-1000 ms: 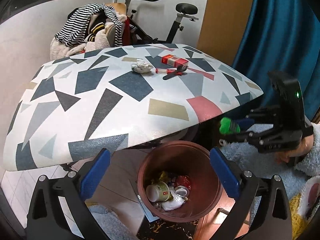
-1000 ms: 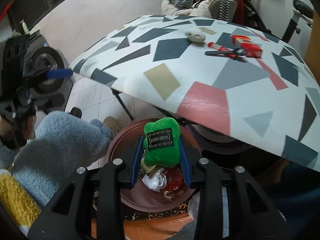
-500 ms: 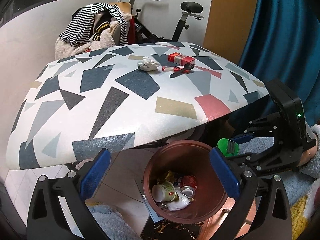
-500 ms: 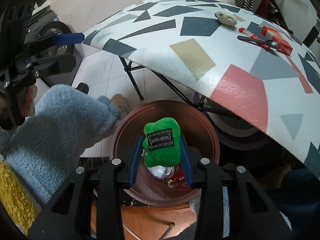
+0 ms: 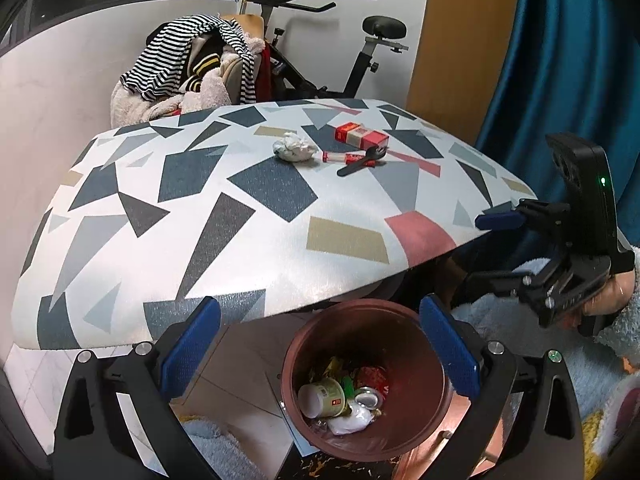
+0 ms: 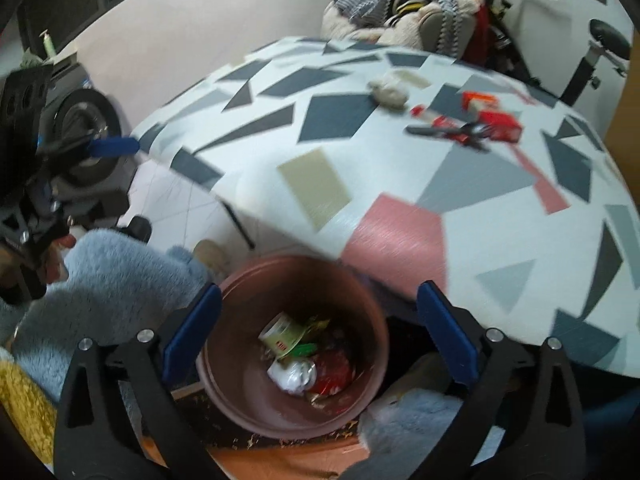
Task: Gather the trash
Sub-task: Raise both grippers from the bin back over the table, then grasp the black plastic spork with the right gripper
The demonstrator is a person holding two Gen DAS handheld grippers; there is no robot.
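1. Hanging over the round brown plastic bin [image 6: 296, 344], the right gripper [image 6: 318, 336] has just been opening; its blue-padded jaws now stand wide with nothing between them.
2. Down in the bin, among a cup and crushed cans, lies a small green packet [image 6: 305, 349], at about 6 o'clock in the right wrist view.
3. Spread wide and empty too, the left gripper [image 5: 320, 350] hovers above the same bin.
4. On the bench [image 5: 240, 216] with its geometric patterned cover, a crumpled white tissue [image 5: 294, 149], a red carton [image 5: 361, 136] and a black spoon [image 5: 360, 162] lie near 12 o'clock.
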